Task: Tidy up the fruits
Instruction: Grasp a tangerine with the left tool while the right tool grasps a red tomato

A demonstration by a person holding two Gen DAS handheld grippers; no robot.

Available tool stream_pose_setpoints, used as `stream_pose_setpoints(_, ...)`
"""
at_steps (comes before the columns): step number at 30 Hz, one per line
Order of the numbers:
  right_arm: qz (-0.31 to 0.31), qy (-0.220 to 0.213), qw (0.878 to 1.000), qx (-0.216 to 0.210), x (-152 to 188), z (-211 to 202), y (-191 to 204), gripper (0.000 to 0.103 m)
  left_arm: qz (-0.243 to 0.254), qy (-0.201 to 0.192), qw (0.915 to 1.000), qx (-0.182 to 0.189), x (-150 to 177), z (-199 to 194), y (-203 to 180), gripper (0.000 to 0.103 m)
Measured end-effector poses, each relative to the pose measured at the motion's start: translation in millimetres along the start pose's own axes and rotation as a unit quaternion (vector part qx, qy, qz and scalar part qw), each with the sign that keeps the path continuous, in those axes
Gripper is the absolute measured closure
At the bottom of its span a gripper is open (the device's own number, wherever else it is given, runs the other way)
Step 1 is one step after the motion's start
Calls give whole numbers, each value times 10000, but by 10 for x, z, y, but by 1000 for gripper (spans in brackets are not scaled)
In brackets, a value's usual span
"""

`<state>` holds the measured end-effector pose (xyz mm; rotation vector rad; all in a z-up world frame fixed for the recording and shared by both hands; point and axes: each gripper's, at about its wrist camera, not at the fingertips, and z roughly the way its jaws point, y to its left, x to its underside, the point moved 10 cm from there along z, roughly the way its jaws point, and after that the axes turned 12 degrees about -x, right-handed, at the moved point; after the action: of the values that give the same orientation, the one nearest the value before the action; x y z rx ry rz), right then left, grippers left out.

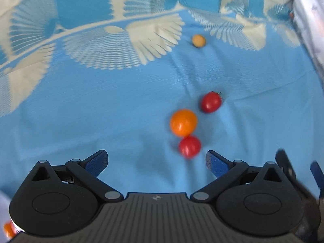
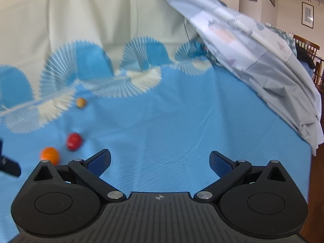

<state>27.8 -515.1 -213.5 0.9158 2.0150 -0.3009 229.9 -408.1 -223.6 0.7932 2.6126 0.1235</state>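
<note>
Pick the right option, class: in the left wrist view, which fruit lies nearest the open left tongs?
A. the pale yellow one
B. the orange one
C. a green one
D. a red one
D: a red tomato lies just ahead of the left tongs, with the orange tomato touching it behind.

Showing no readable words, brand names or numbers anywhere. Bearing only a small round crosshair emblem on the ribbed dark grey plastic body of the left gripper (image 1: 157, 163), and the same emblem on the right gripper (image 2: 160, 163). Hanging on the far beige wall, a small framed picture (image 2: 307, 15) with dark marks too tiny to read.
</note>
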Motion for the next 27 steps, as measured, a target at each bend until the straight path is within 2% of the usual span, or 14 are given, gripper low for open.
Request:
stream_pose_setpoints(4,111,248,9994,-212,154,227,-43,1,165,76,9998,-42,-165,336,-166,0)
stream_pose_setpoints(6,168,125,9994,-275,108,256,-51,1,66,40,10000,5,-194,405,-171,1)
stream_pose_setpoints(7,159,56,9993,-327,55,246,-48,1,-60,-22,10000,52,-208,409,-146,10)
stream_pose_setpoints(8,130,13,9991,-400,24,265,-16,1,-176,-47,9997,145,-214,412,-116,23)
stream_pose_setpoints(9,72,-1,9987,-514,0,301,37,1,-266,-74,9995,177,-221,406,-69,27)
stream_pose_setpoints(11,-121,-24,9963,-854,-39,391,198,1,-357,-170,9988,282,-250,381,30,57)
stream_pose_setpoints(12,-231,-45,9943,-1040,-62,435,296,1,-368,-194,9987,292,-271,356,73,64)
stream_pose_setpoints(16,-680,-94,9823,-1743,-137,606,729,1,-469,-290,9982,219,-313,358,293,65)
stream_pose_setpoints(18,-852,-93,9768,-1961,-177,695,924,5,-475,-247,9982,256,-303,354,332,61)
stream_pose_setpoints(19,-897,-68,9744,-2061,-200,746,1018,7,-500,-211,9982,264,-283,357,341,52)
stream_pose_setpoints(22,-919,128,9706,-2223,-224,909,1227,25,-425,-130,9988,216,-186,390,353,37)
stream_pose_setpoints(24,-1010,421,9707,-2138,-158,1024,1289,38,-317,-209,9990,233,-131,397,335,33)
stream_pose_setpoints(26,-1228,423,9700,-2054,-102,1034,1288,41,-190,-300,9990,254,-103,395,302,28)
stream_pose_setpoints(27,-1403,402,9690,-1996,-93,1025,1285,50,-140,-338,9991,219,-90,402,288,28)
